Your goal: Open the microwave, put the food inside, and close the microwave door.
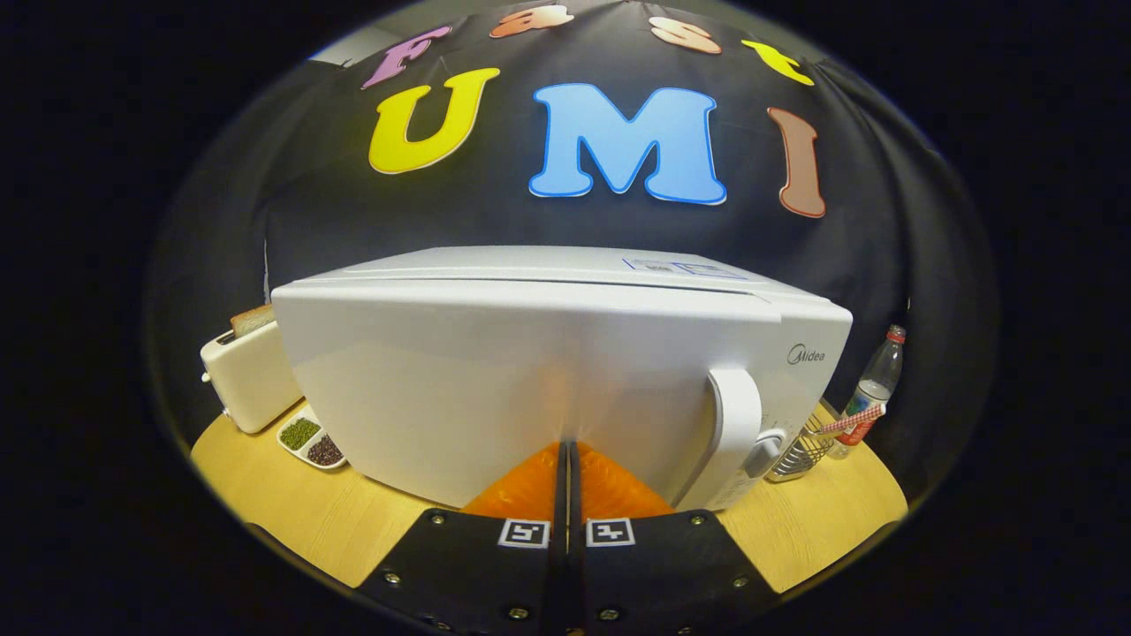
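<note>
At the left, a toaster [249, 375] with a bread slice [254, 318] in its slot is seen on the wooden surface [292, 495], and just beside it lies a divided dish [311, 439] of beans. The middle is taken by the microwave [495, 380], its door shut. The gripper [566, 452] is held with its fingers [530, 484] clenched together on nothing, their tips pressed to or just short of the door's lower face. Whether food is inside cannot be told. If the door is being pushed home, pressure is best applied squarely and steadily, nearer the handle [735, 433] at the right, so the latch is caught without the oven being shoved back. Beyond the handle, a wire rack [800, 452] and a bottle [870, 393] are seen.
</note>
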The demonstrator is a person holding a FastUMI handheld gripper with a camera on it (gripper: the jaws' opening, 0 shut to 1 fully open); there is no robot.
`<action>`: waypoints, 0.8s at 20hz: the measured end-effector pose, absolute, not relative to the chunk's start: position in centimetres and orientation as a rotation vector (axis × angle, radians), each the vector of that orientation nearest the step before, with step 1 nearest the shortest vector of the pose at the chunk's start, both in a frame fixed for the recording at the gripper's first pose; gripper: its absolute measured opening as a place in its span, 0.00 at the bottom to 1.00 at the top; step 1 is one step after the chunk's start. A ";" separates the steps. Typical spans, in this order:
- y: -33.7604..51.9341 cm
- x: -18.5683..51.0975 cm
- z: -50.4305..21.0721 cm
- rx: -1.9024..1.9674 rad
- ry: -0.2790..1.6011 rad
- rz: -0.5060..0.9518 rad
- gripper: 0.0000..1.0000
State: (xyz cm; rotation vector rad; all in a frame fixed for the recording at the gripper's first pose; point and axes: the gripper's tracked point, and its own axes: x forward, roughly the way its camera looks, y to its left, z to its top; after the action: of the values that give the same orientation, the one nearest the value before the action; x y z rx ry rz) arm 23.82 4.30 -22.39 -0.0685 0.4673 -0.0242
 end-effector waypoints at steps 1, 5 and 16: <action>4.2 24.2 -22.3 -0.069 0.456 -0.030 0.01; 4.5 23.5 -20.7 -0.055 0.447 -0.047 0.02; 7.3 13.9 -9.8 -0.125 0.229 -0.036 0.02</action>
State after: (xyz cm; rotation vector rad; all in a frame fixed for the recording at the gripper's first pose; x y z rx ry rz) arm 13.94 7.26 -9.83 -0.1253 0.2293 -0.0358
